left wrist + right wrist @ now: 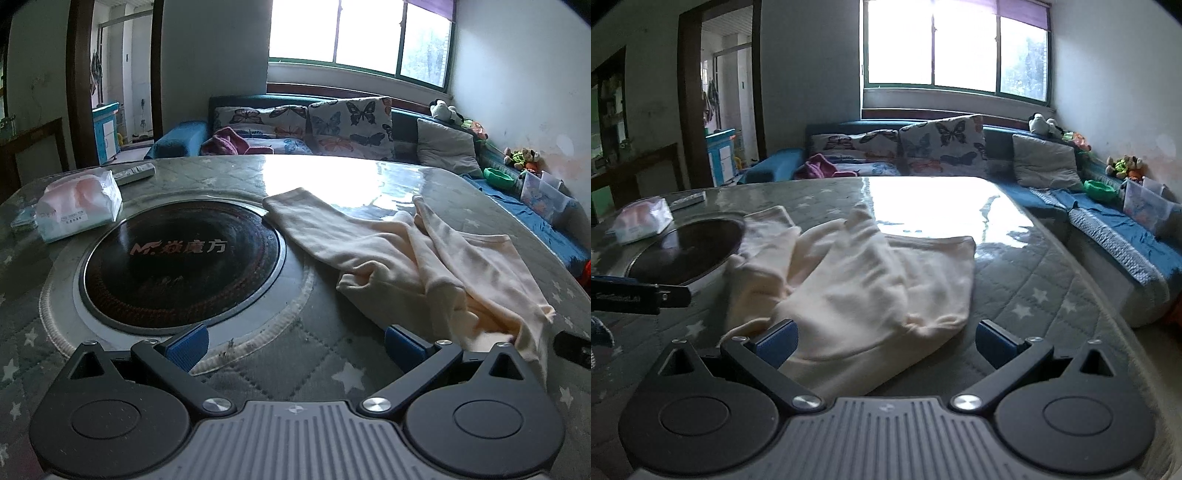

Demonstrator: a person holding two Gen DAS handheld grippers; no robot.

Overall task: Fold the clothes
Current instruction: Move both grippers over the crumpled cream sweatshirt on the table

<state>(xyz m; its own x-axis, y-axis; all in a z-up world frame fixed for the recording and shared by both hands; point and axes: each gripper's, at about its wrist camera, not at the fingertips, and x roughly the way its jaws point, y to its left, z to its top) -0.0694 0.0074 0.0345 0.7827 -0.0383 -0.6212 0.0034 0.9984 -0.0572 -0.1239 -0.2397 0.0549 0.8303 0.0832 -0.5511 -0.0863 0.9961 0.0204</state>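
Observation:
A cream garment lies crumpled on the quilted star-pattern table, right of centre in the left wrist view. My left gripper is open and empty, just left of the garment's near edge. In the right wrist view the garment lies straight ahead. My right gripper is open, with the garment's near hem lying between its blue pads. The left gripper's finger shows at the left edge of the right wrist view.
A round black hotplate is set into the table's middle. A tissue pack and a remote lie at the far left. A sofa with butterfly cushions stands behind the table. Bins and toys line the right wall.

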